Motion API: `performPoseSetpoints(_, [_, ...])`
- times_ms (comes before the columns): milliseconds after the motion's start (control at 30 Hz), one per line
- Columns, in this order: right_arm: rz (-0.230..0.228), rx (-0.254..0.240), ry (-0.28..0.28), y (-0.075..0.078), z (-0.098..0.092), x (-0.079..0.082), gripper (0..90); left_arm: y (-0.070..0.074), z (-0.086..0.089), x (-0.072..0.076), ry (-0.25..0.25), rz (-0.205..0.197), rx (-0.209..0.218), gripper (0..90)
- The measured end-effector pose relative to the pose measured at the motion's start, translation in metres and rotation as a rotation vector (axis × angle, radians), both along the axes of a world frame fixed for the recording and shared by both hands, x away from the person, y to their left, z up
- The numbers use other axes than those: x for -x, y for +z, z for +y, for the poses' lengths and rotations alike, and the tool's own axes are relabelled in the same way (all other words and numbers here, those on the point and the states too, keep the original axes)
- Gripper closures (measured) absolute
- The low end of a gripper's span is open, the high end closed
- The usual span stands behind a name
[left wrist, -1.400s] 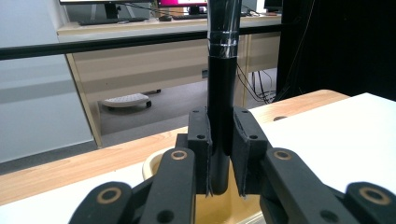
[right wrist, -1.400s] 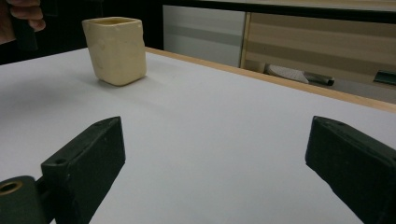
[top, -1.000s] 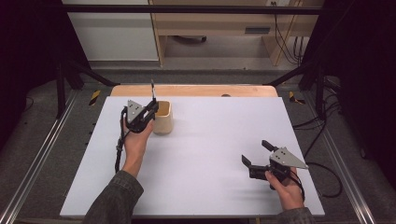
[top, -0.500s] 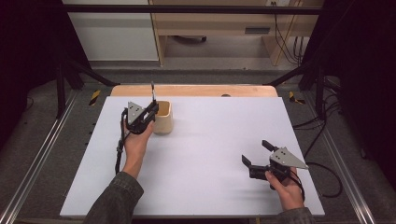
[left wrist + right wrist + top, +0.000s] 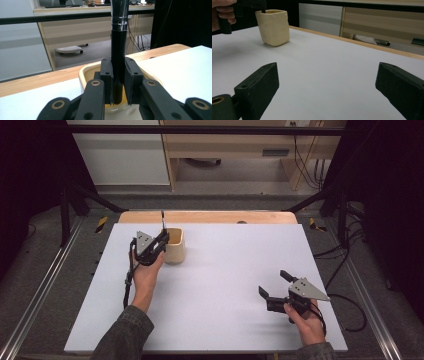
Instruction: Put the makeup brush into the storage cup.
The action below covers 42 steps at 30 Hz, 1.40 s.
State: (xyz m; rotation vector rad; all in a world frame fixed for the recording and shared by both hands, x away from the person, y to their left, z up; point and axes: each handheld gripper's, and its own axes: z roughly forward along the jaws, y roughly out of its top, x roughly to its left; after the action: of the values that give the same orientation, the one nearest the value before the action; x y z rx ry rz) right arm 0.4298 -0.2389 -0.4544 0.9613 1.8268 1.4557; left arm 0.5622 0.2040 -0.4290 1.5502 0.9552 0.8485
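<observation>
Here, a slim black rod (image 5: 119, 47), probably a brush handle, clamped upright between the left gripper (image 5: 119, 82) pads, lower end dipping into a cream cup (image 5: 150, 75). Glossy black along the shaft, with a band of clear tape or a silvery ferrule wrapped round it higher up; top end cut off by the frame edge, so hard to name for sure. Seen from the high view as a thin dark stick (image 5: 162, 218) rising above the cup (image 5: 176, 246), which stands at the far left of the white table (image 5: 225, 270), near the wooden edge strip (image 5: 210, 216). Cup squarish, rounded at the corners, pale yellow, matte and slightly lumpy (image 5: 273, 26). Left gripper (image 5: 159, 241) just beside the cup rim, jaws clenched on the rod. Right gripper (image 5: 274, 283) well apart at the near right, held low over the table, jaws spread wide with nothing between them (image 5: 327, 82).
</observation>
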Motion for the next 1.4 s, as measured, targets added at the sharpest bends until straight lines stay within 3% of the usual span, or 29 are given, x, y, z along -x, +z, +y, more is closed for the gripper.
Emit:
performPoseSetpoints(433, [0.000, -0.011, -0.001, 0.001, 0.000, 0.000, 5.3, -0.001, -0.003, 0.003, -0.008, 0.002, 0.010, 77.9])
performPoseSetpoints(667, [0.002, -0.021, 0.000, 0.001, 0.000, 0.000, 5.3, 0.002, -0.001, 0.011, 0.000, -0.028, 0.026, 61.7])
performPoseSetpoints(833, [0.002, -0.024, -0.003, 0.001, 0.000, 0.000, 5.3, 0.003, 0.002, 0.014, -0.003, -0.035, 0.036, 57.7])
performPoseSetpoints(1100, [-0.002, -0.022, -0.010, 0.001, -0.002, -0.001, 4.8, 0.005, 0.001, 0.017, -0.024, -0.028, 0.020, 47.9])
performPoseSetpoints(1167, [-0.004, -0.017, -0.006, 0.001, -0.001, -0.001, 4.7, 0.005, 0.000, 0.018, -0.029, -0.029, -0.003, 44.7])
performPoseSetpoints(1400, [-0.007, -0.012, -0.008, 0.001, 0.000, -0.004, 4.9, 0.006, 0.000, 0.018, -0.035, -0.029, 0.000, 35.6])
